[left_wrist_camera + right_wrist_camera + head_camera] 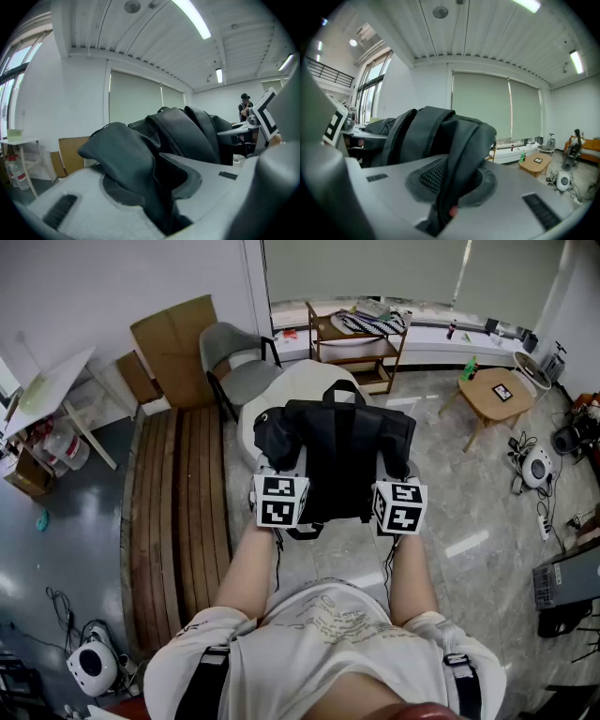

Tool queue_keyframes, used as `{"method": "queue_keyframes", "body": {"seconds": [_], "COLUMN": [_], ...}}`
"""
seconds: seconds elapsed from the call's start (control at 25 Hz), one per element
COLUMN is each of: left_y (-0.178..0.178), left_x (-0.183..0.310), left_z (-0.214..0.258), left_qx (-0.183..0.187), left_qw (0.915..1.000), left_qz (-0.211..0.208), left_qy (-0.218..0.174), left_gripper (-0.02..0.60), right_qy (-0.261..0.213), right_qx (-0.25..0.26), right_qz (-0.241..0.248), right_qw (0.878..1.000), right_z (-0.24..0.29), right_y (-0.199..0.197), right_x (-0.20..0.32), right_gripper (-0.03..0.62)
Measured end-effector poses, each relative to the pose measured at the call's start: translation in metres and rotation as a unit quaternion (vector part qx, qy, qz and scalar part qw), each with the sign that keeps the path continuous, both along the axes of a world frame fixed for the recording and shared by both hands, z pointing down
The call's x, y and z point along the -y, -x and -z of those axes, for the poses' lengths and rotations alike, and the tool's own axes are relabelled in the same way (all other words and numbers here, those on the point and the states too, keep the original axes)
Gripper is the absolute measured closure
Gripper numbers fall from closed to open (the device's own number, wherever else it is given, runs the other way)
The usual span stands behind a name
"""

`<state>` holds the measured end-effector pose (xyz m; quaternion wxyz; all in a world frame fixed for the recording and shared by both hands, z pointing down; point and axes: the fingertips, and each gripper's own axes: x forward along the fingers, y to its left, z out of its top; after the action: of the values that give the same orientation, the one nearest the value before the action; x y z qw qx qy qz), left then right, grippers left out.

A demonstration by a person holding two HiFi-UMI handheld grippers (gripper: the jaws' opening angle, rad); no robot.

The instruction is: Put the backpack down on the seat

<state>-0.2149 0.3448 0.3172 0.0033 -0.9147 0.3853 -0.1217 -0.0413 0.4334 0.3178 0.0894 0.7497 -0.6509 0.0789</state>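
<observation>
Black padded fabric is clamped between the jaws of the left gripper, which are drawn nearly together on a thick fold of the backpack. The fold rises out of the jaws and bulges over to the left of them, while the bulk of the bag is seen just ahead and to the right. The right gripper is closed even more narrowly on a shoulder strap, which is arched up from between the pads and back into the bag's body ahead and to the left (a small red spot is seen low on the strap, at the pads).

From the head view, the bag is held up between the two grippers, with the left gripper at its left side and the right gripper at its right. Directly beyond and beneath the bag, the white seat is partly covered by it; whether the two are touching cannot be told. A grey chair is placed further ahead and to the left of the left gripper, with a slatted wooden bench alongside on the left. Ahead and to the right of the right gripper, a small wooden table is set well apart.
</observation>
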Motion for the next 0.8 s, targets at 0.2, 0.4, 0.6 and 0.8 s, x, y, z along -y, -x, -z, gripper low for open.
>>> {"method": "queue_keyframes", "body": {"seconds": [0.2,0.4,0.6,0.8], "left_y": [0.002,0.009,0.024,0.037], "left_x": [0.001,0.008,0.019,0.029], "left_z": [0.0,-0.001,-0.001,-0.002], "left_qx": [-0.002,-0.009,-0.018,-0.023], "left_qw": [1.0,1.0,0.9998,0.9997], "left_qz": [0.001,0.003,0.003,-0.003], "left_qy": [-0.005,0.002,0.009,0.007], "left_gripper": [0.474,0.474,0.472,0.474], "right_qy": [-0.003,-0.008,-0.016,-0.022], "right_qx": [0.003,0.003,0.004,0.004], "right_qz": [0.003,0.008,0.013,0.004], "right_qw": [1.0,1.0,1.0,1.0], "right_z": [-0.002,0.002,0.008,0.006], "right_y": [0.001,0.008,0.023,0.039], "right_x": [0.004,0.011,0.02,0.026], "right_gripper": [0.54,0.54,0.54,0.54]}}
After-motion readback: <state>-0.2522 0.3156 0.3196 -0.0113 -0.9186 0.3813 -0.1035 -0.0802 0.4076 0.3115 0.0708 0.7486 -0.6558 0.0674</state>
